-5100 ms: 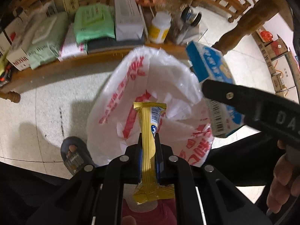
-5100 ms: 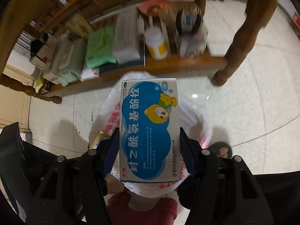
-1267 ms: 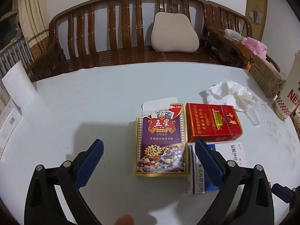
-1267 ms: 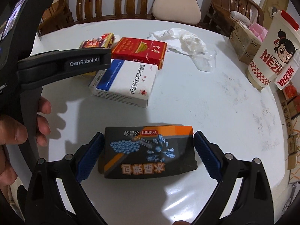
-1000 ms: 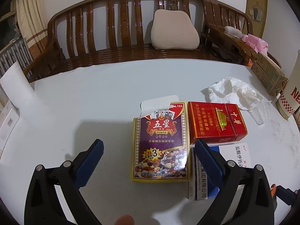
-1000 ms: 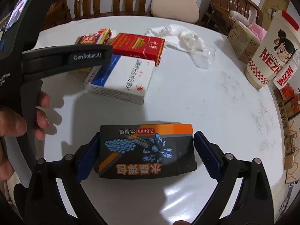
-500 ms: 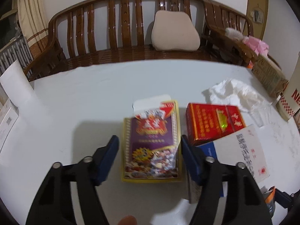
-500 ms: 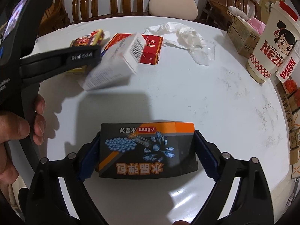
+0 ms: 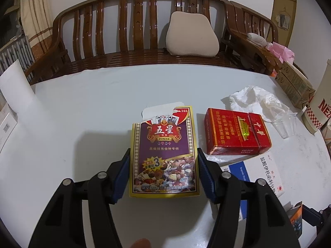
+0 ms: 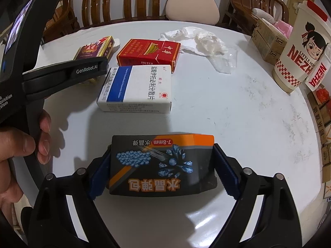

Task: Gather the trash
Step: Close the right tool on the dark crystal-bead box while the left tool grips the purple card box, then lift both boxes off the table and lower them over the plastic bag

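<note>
A purple and gold playing-card box (image 9: 163,136) lies on the white round table (image 9: 82,113). My left gripper (image 9: 163,152) straddles its near half; the jaws are closing and both blue pads touch its long sides. A black and orange box (image 10: 161,165) lies crosswise in my right gripper (image 10: 162,150), whose pads press its two short ends. The right wrist view also shows a hand (image 10: 20,140) holding the left gripper's body.
A red cigarette pack (image 9: 235,131) and a white and blue medicine box (image 10: 138,86) lie right of the card box. Farther back are crumpled tissue (image 9: 254,101) and a clear plastic cup (image 9: 286,124). A tall paper cup (image 10: 300,45) stands at the right edge. A wooden bench (image 9: 124,41) stands behind.
The left jaws came in from wide open onto the card box's sides. The white medicine box tipped up and now lies flat, a little to the right. The right jaws narrowed onto the black box.
</note>
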`<act>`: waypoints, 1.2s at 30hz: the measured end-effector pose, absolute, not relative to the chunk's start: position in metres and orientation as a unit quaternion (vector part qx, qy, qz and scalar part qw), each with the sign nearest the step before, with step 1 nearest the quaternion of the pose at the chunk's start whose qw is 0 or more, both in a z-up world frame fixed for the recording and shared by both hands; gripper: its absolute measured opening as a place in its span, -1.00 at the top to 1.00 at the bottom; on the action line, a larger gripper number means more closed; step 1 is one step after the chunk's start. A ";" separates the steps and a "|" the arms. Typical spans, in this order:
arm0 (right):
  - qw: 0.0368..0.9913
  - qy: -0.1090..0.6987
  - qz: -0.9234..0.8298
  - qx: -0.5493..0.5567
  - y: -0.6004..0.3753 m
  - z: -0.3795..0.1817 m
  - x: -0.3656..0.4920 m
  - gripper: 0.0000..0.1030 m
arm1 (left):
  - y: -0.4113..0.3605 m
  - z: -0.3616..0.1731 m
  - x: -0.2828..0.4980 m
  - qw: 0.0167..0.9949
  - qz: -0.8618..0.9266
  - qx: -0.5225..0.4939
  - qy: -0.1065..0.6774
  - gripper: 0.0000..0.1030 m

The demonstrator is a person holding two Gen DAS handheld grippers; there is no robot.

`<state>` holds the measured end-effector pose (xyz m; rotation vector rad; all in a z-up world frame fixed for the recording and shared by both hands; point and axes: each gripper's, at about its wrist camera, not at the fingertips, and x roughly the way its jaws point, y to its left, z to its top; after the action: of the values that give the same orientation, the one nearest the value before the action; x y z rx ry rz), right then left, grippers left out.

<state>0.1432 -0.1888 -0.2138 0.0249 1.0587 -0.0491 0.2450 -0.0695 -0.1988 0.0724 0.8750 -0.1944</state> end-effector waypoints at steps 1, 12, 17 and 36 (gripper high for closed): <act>0.863 0.505 -0.022 0.012 -0.189 -0.214 0.143 -0.66 | -0.070 -0.197 0.244 0.901 -0.096 0.035 0.421 -0.13; 0.867 0.497 -0.015 0.022 -0.192 -0.204 0.137 -0.66 | -0.069 -0.185 0.235 0.903 -0.104 0.033 0.416 -0.12; 0.872 0.489 -0.012 0.025 -0.193 -0.192 0.132 -0.66 | -0.068 -0.173 0.227 0.906 -0.105 0.032 0.409 -0.12; 0.898 0.439 0.013 0.035 -0.201 -0.113 0.094 -0.66 | -0.059 -0.086 0.170 0.921 -0.115 0.032 0.370 -0.12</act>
<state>0.0937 -0.2013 -0.1126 0.0725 0.9100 0.0271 0.1696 -0.0588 -0.0862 0.0659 0.7603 -0.2369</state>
